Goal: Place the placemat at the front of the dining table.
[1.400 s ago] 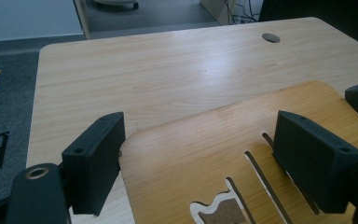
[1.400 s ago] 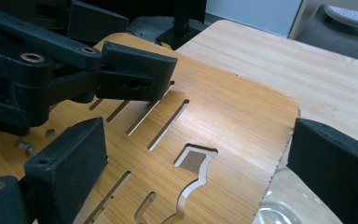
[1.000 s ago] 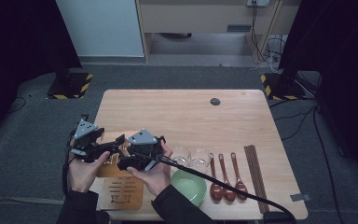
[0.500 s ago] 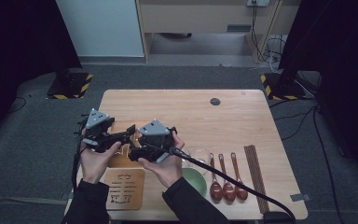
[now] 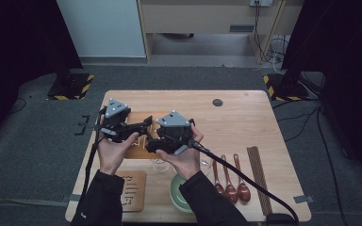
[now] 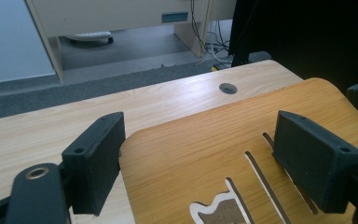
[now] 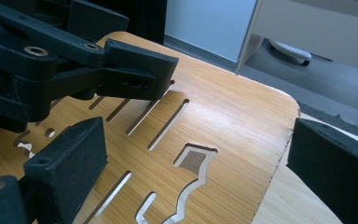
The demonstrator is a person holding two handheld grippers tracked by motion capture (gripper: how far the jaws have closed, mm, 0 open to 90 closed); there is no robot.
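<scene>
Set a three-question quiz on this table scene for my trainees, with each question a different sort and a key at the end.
1. How many brown spoons lie on the table to the right of the green bowl?
2. True or false: the left gripper has its jaws pressed shut against each other.
3. What lies under the jaws of both the left gripper and the right gripper?
A. a slotted wooden board
B. the green bowl
C. a bundle of chopsticks

Key: 1. three; 2. false, the jaws stand wide apart; 3. A.
</scene>
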